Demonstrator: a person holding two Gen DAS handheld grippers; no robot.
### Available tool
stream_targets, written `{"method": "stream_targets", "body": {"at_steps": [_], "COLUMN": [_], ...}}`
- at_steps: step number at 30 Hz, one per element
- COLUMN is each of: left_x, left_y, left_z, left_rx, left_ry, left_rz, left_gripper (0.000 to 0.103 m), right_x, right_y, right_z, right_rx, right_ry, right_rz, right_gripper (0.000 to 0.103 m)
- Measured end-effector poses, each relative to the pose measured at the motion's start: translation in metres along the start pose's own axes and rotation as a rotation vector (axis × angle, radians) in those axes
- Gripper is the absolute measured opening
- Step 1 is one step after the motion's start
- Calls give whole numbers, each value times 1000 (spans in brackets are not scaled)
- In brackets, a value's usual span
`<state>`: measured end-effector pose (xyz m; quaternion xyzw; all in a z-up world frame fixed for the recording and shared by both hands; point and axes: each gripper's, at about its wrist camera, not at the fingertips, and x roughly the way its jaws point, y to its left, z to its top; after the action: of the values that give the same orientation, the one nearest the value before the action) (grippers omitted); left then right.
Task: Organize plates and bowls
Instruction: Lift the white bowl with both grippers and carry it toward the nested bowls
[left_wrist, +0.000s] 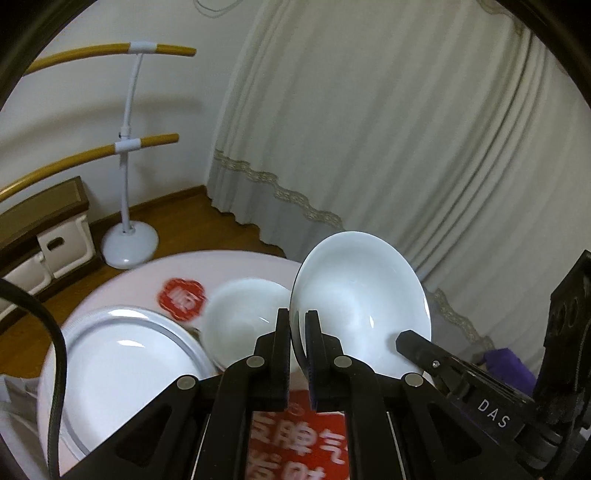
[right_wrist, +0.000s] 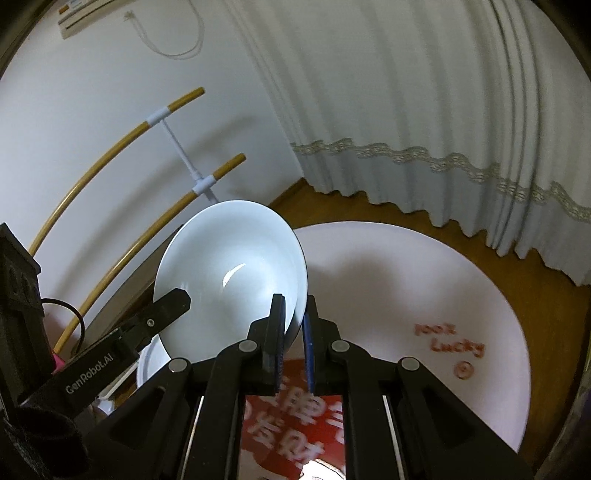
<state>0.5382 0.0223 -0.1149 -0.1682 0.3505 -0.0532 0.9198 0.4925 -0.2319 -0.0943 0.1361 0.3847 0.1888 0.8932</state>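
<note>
Left gripper (left_wrist: 297, 319) at bottom centre of its view is clamped on the near rim of a tilted white bowl (left_wrist: 364, 302), jaws nearly closed with only the rim between them. Right gripper (right_wrist: 294, 308) pinches the same bowl's (right_wrist: 229, 280) opposite rim, bowl sitting centre-left in that frame above the pink round table (right_wrist: 388, 280). Lower left of the left view: second bowl (left_wrist: 243, 317) just beside a white plate (left_wrist: 122, 365), both on the table (left_wrist: 229, 264).

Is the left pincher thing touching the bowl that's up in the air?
Touching. The left wrist view shows the left gripper with both fingers closed on the rim of the lifted bowl, no gap either side.
</note>
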Motion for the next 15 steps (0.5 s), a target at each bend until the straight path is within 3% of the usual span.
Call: {"method": "stream_targets", "body": {"at_steps": [7, 15], "left_x": [8, 47], "left_y": [28, 22], "left_z": [7, 14], "left_rx": [-23, -25], "left_ry": [8, 62], "left_rz": [44, 59], "left_gripper": [3, 3], "right_x": [42, 73], "right_y": [20, 19], "right_z": [7, 2], "right_rx": [-10, 3], "right_ry": [39, 87], "right_rz": [11, -11], "right_gripper": [9, 9]}}
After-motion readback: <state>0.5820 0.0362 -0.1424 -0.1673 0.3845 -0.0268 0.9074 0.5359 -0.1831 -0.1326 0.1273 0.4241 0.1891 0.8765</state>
